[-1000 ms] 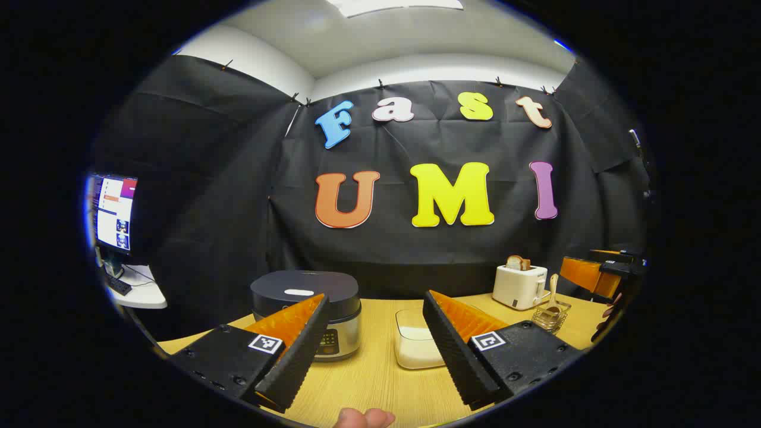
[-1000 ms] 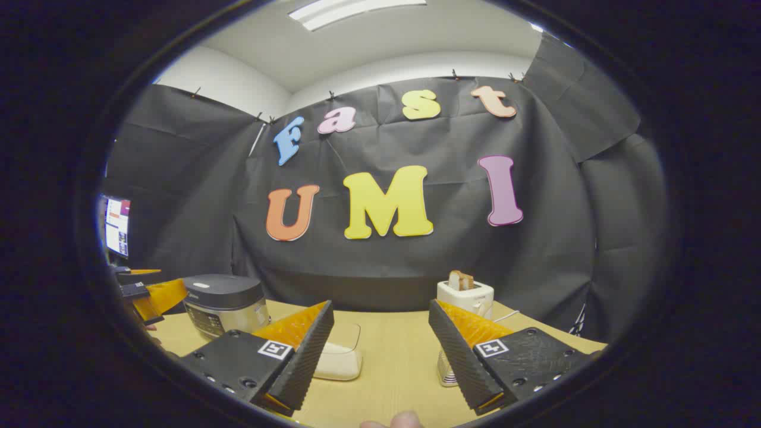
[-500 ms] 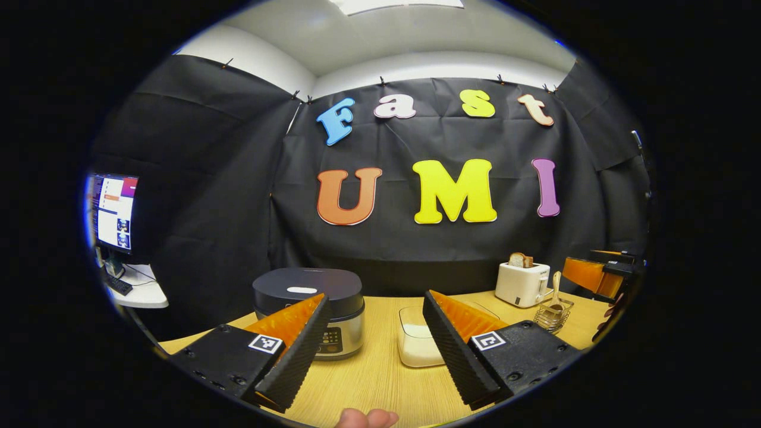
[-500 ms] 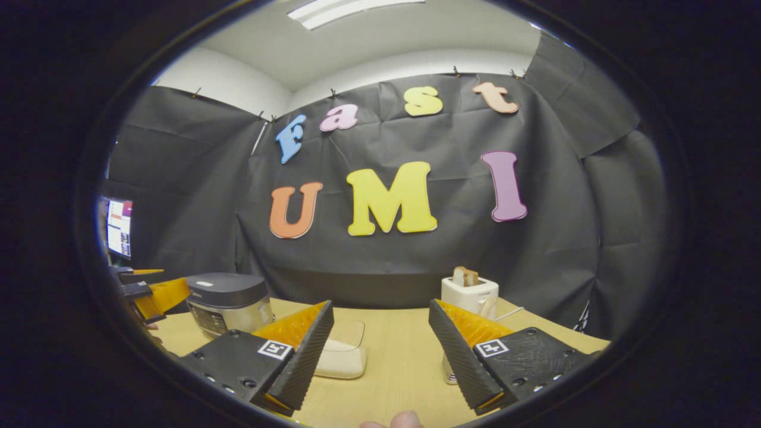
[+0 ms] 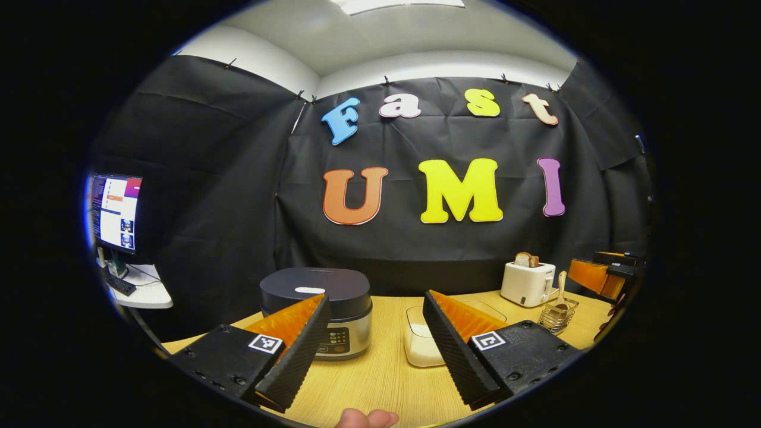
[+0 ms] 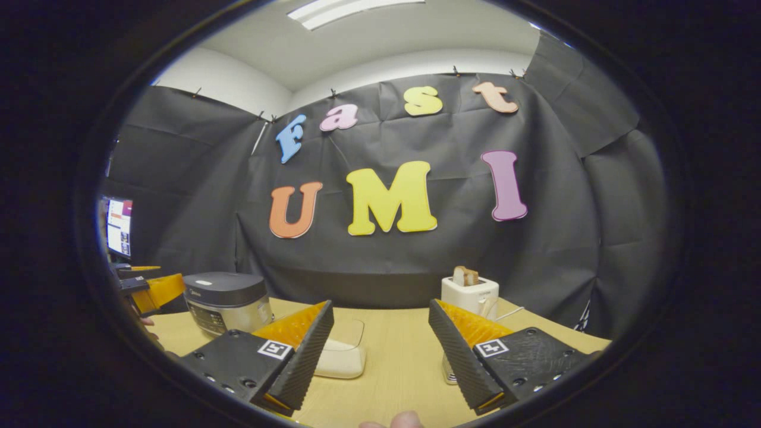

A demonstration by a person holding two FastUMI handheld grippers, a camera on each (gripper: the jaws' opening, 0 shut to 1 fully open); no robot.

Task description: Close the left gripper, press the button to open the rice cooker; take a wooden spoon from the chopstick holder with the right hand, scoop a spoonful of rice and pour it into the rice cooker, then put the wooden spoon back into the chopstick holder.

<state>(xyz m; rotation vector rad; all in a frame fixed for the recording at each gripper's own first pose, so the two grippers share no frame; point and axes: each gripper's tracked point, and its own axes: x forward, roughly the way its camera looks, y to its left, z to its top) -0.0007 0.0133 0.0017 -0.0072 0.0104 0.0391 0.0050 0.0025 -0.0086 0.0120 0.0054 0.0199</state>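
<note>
Tabletop [image 5: 380, 380], rice cooker [image 5: 318, 309] beyond left fingers [image 5: 297, 351].

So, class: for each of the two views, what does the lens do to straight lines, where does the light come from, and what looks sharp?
Left gripper view: the table edge bows with fisheye distortion; a ceiling panel lights the booth; the rice cooker is sharp. Right gripper view: the same curving; a ceiling panel overhead; the toaster is crisp, with no motion blur.

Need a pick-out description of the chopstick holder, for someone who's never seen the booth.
Start at the white toaster at the table's far right. Beside it, nearer the camera, stands the chopstick holder: a small wire basket, see-through unlike everything nearby, with a wooden spoon upright in it.
</note>
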